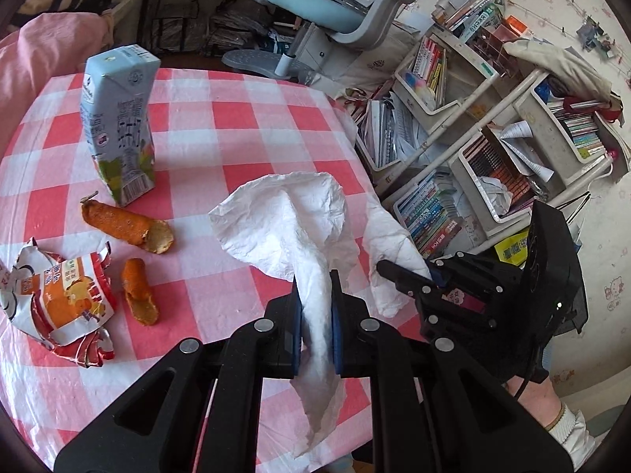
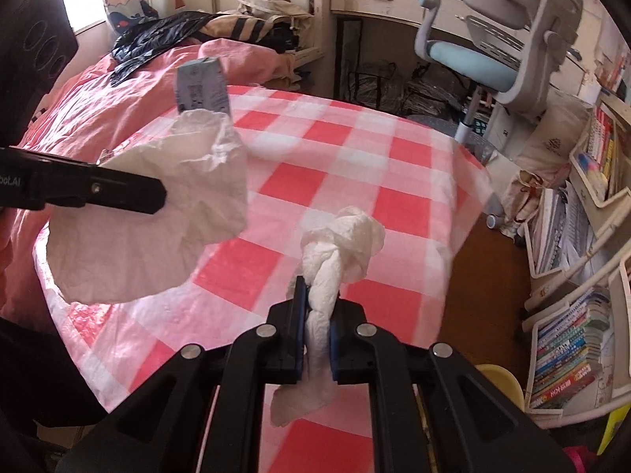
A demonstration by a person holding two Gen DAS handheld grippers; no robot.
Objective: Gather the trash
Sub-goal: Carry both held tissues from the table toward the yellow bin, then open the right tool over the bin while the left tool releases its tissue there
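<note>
My left gripper (image 1: 314, 299) is shut on a crumpled white tissue (image 1: 292, 216) and holds it above the checked tablecloth (image 1: 236, 134). My right gripper (image 2: 317, 307) is shut on a second, twisted white tissue (image 2: 339, 236) over the table's right part. The right gripper (image 1: 406, 276) also shows in the left wrist view, with its tissue (image 1: 388, 244) beside the left one. The left gripper's finger (image 2: 118, 191) and its tissue (image 2: 157, 213) show at left in the right wrist view. On the table lie a blue drink carton (image 1: 118, 122), two orange peels (image 1: 126, 224) (image 1: 140, 291) and a torn snack wrapper (image 1: 67, 299).
A pink quilt (image 2: 98, 106) lies beyond the table's left side. A blue-grey desk chair (image 2: 493, 51) stands behind the table. White shelves full of books (image 1: 493, 149) stand to the right, past the table edge. A yellow bin rim (image 2: 501, 378) shows below right.
</note>
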